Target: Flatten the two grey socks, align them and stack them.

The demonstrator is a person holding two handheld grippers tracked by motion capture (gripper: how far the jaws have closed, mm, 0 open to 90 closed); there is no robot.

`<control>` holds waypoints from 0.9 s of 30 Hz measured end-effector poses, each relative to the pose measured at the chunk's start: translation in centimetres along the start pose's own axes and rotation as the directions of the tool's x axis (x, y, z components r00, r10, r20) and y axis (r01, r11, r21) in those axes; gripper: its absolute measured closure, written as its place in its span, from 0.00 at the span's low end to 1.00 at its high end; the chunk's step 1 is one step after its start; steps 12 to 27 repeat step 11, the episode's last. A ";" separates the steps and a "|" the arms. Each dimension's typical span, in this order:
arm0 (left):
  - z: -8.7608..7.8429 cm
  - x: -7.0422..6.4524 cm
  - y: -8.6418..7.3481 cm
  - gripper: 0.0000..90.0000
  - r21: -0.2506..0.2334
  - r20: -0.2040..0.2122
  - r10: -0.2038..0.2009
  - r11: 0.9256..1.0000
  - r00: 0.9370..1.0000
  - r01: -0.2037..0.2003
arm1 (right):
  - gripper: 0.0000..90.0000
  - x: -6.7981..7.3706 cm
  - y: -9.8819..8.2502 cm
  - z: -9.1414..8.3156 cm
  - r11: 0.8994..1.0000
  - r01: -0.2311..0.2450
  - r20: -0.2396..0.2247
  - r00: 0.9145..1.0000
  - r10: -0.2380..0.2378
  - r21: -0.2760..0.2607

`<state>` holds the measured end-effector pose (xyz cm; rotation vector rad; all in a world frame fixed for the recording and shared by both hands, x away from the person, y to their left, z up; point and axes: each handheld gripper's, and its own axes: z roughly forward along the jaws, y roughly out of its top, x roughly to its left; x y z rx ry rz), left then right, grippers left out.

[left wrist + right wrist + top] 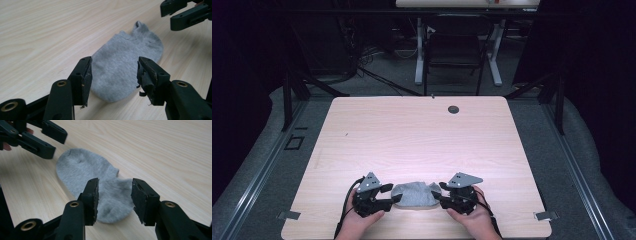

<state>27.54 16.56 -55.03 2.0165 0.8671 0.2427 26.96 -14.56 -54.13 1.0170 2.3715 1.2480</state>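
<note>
grey sock [414, 195], flat, table's near edge

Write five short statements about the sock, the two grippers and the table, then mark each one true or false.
1. The grey sock lies flat on the wooden table. True.
2. The left gripper is shut on the sock. False: its jaws stand open, with the sock between and beyond them.
3. The right gripper is open. True.
4. The sock lies at the far edge of the table. False: it lies near the person's edge, between the two grippers.
5. A second sock lies beside the dark round spot. False: nothing lies beside it.
</note>
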 end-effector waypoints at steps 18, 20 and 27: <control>-1.1 2.4 -1.1 0.51 -0.013 -0.103 -0.057 0.998 0.993 0.056 | 0.63 -2.9 -1.4 -0.1 0.997 -0.082 0.078 0.994 0.081 0.012; -1.1 2.4 -1.1 0.51 -0.013 -0.103 -0.057 0.998 0.993 0.056 | 0.63 -2.9 -1.4 -0.1 0.997 -0.082 0.078 0.994 0.081 0.012; -1.1 2.4 -1.1 0.51 -0.013 -0.103 -0.057 0.998 0.993 0.056 | 0.63 -2.9 -1.4 -0.1 0.997 -0.082 0.078 0.994 0.081 0.012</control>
